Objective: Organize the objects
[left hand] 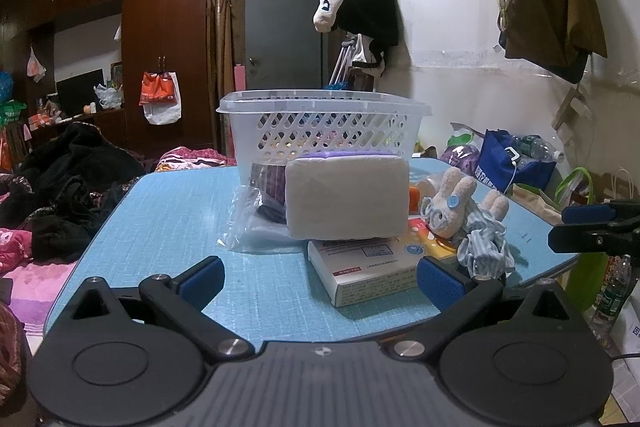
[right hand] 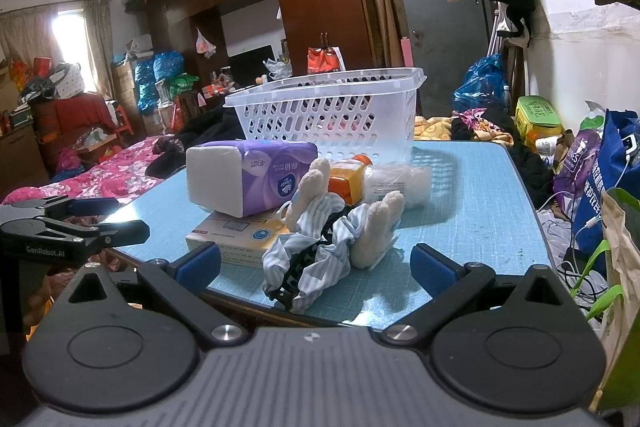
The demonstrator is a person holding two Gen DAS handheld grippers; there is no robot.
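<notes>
A white lattice basket point(left hand: 324, 123) point(right hand: 332, 107) stands at the far side of the blue table point(left hand: 168, 227) point(right hand: 472, 211). In front of it lies a purple tissue pack point(left hand: 347, 201) point(right hand: 252, 179) resting on a white and yellow box point(left hand: 368, 267) point(right hand: 236, 235). Beside them are a plush bunny point(left hand: 448, 207) point(right hand: 376, 227) with striped blue cloth point(left hand: 484, 243) point(right hand: 312, 259), an orange-capped bottle point(right hand: 348, 179) and a clear plastic bag point(left hand: 248, 223). My left gripper point(left hand: 320, 279) is open and empty before the box. My right gripper point(right hand: 316, 263) is open around the striped cloth.
A bed with dark clothes point(left hand: 60, 187) and a pink quilt point(right hand: 108, 179) lies left of the table. Bags point(left hand: 516, 163) point(right hand: 600, 179) crowd the right side by the wall. A brown wardrobe point(left hand: 164, 39) and a grey door point(left hand: 280, 27) stand behind.
</notes>
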